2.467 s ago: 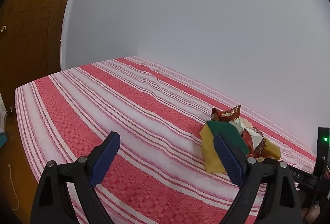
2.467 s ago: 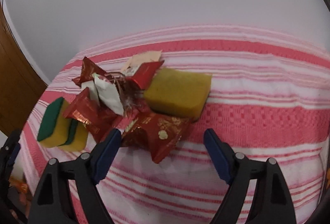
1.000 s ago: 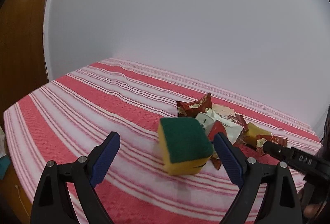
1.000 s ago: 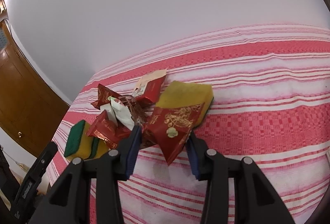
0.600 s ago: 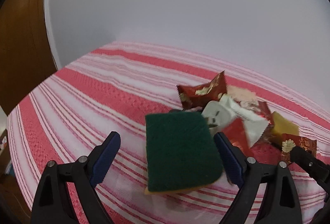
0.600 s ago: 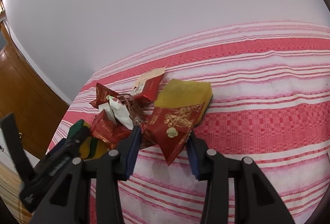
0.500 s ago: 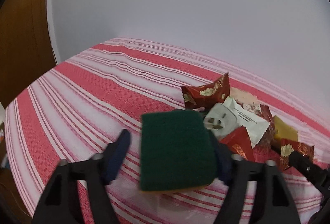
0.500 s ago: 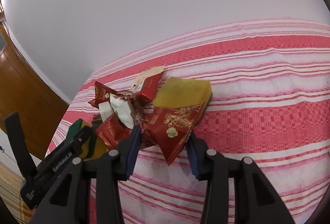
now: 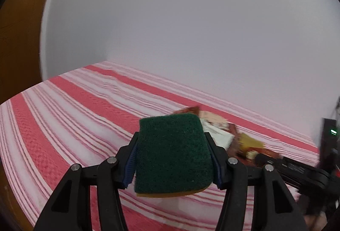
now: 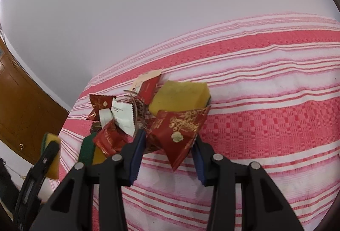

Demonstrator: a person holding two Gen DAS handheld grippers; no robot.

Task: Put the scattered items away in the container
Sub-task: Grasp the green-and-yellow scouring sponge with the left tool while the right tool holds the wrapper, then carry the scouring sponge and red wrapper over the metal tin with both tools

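Note:
A green-topped yellow sponge sits between the blue pads of my left gripper; the jaws are closing and both pads press on its sides, holding it just off the cloth. My right gripper is shut on a red packet with gold print, raised at the pile's near edge. Behind it lie a yellow sponge, a white sachet and several red wrappers. A second green-and-yellow sponge rests at the pile's left. No container is in view.
A red-and-white striped cloth covers the table up to a plain white wall. A wooden door stands at the left beyond the table edge. In the right wrist view the left gripper's finger reaches in low on the left.
The left gripper's jaws have closed onto the green-topped sponge and lifted it away from the pile. The right gripper, which shut on the red packet earlier, has kept still.

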